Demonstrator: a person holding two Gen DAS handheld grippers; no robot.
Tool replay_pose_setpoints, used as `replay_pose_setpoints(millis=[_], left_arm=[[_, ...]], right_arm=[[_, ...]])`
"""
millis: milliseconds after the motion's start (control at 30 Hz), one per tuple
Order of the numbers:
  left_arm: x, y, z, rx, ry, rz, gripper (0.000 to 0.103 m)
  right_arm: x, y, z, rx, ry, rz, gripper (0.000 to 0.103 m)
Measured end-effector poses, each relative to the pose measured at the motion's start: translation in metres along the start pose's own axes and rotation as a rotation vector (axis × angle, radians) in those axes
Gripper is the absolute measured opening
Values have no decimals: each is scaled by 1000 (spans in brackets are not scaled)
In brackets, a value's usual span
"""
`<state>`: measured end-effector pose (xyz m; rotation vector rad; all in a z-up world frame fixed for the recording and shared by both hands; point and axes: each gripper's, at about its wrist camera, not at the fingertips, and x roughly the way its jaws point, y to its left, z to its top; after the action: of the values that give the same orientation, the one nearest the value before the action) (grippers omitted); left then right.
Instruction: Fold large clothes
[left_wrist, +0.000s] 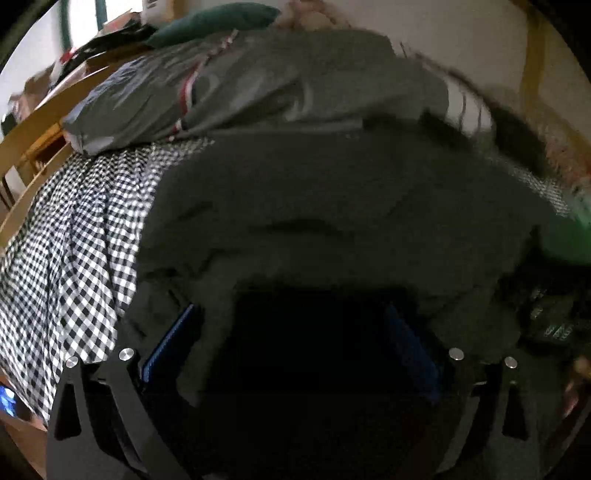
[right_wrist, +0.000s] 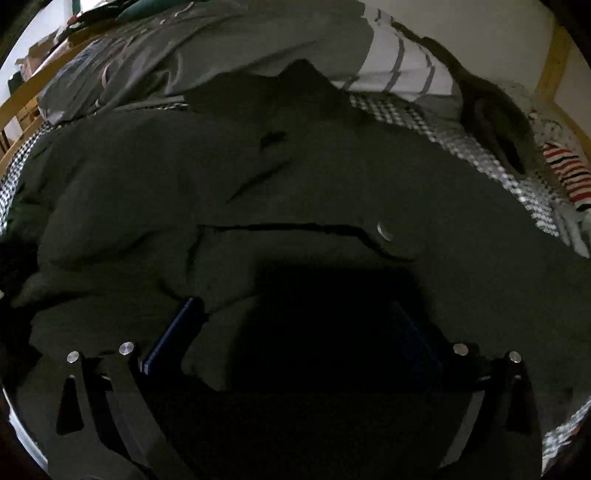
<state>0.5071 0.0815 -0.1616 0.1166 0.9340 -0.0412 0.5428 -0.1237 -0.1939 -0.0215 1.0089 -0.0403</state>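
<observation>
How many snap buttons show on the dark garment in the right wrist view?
1: a metal snap on the dark garment, right of centre beside the flap seam. Folds may hide others.

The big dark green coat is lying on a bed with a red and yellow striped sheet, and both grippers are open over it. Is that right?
Not quite. The sheet under the dark green coat is black and white checked, not red and yellow striped; the left wrist view shows it best. The rest holds: the left gripper and the right gripper both stand open over the coat.
</observation>
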Motion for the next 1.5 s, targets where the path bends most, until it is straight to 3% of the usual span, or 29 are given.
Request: replay_pose_setpoints(millis=[167,233,367,433,500,600,667,833,1200,1500], left_arm=[[14,7,5,-31,52,-5,98],[5,4,7,-27,56,12,98],[-31,-17,0,-20,-50,2,98],[-48,-37,-1,8,-107,-67,98],[-65,-70,-1,71,-172,-105,98],[-85,-128,-5,215,-258,-158,98],[-92,-174,-10,311,-291,-183,98],[-104,-262,-24,455,-314,-261,98],[-120,-425,-55,694,-352,-322,98],[-108,-515,-76,896,-423,-290,98]], right_arm=[[4,-7,4,15,20,38,100],[-8,-14,-1,32,-10,88,100],[-58,-59,-29,142,-118,232,100],[-77,-88,-43,191,-140,216,100],[-95,-127,-60,257,-157,205,100],[-122,-188,-87,338,-173,111,100],[-139,-228,-106,393,-189,39,100],[-169,-301,-150,510,-215,-28,100],[-198,-405,-222,630,-262,-64,100],[-210,-485,-268,753,-323,-76,100]])
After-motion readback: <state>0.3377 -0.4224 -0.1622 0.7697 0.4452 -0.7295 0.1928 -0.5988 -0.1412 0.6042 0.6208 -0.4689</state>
